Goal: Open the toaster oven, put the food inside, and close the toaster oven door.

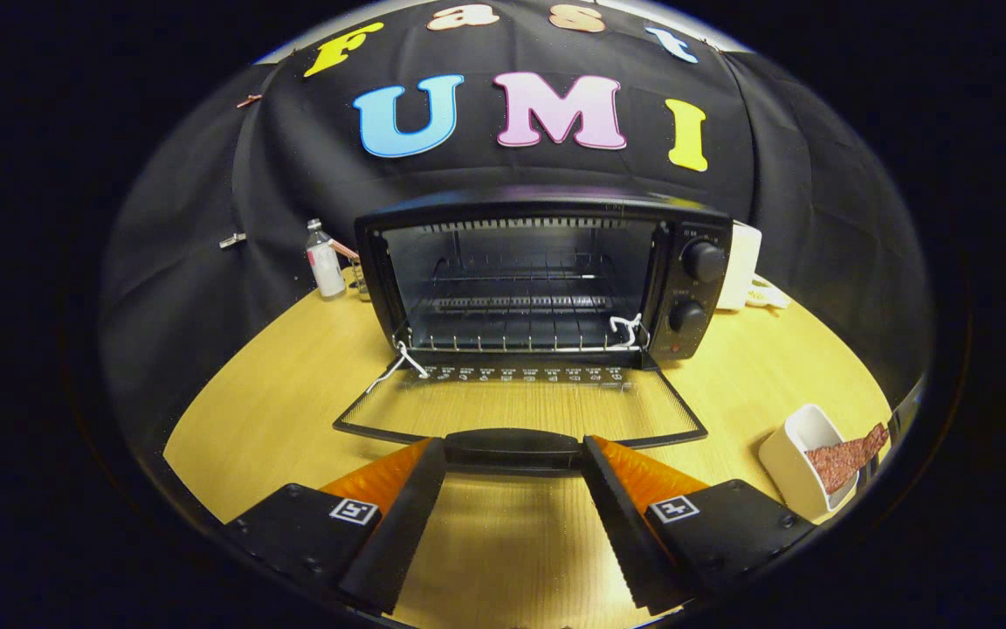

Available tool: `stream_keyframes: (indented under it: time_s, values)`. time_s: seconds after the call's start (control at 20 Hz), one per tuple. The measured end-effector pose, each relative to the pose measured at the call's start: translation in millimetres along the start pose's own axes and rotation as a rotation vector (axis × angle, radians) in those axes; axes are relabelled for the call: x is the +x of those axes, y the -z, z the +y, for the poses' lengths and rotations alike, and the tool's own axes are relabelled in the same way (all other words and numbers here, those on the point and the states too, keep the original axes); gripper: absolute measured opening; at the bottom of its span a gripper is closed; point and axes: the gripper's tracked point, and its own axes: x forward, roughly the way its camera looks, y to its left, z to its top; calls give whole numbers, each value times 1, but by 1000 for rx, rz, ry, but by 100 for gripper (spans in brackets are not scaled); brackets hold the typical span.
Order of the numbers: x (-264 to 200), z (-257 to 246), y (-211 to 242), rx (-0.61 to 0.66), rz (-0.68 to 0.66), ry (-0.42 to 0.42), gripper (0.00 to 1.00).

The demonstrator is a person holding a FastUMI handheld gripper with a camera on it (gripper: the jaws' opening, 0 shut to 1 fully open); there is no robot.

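A black toaster oven (547, 279) stands on the wooden table straight ahead, its inside and wire rack (516, 306) showing. Its glass door (520, 406) lies folded down flat toward me, and the door's dark handle (512, 445) sits right at my fingertips. My gripper (513, 447) is open, one finger on each side of the handle, neither pressing it. The food, a reddish-brown strip (848, 459), rests in a white rectangular dish (795, 454) on the table to the right of my fingers.
A small white bottle (325, 260) stands left of the oven by the cloth wall. A white object (743, 266) sits behind the oven's right side, past the two control knobs (702, 260). Bare table (276, 393) stretches to the left of the door.
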Motion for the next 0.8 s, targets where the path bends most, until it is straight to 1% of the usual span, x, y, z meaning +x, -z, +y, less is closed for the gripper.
stream_keyframes:
  time_s: [0.2,0.3,0.45,0.6,0.7,0.8]
  values:
    - [-5,-6,12,-9,46,-18,97]
    - [-18,-12,5,-13,42,-33,97]
    - [-45,-33,-20,-24,16,-40,97]
    - [-67,-67,-50,-29,-11,-36,97]
    - [-75,-91,-73,-22,-42,-32,97]
    - [-81,-119,-90,-49,-51,-31,97]
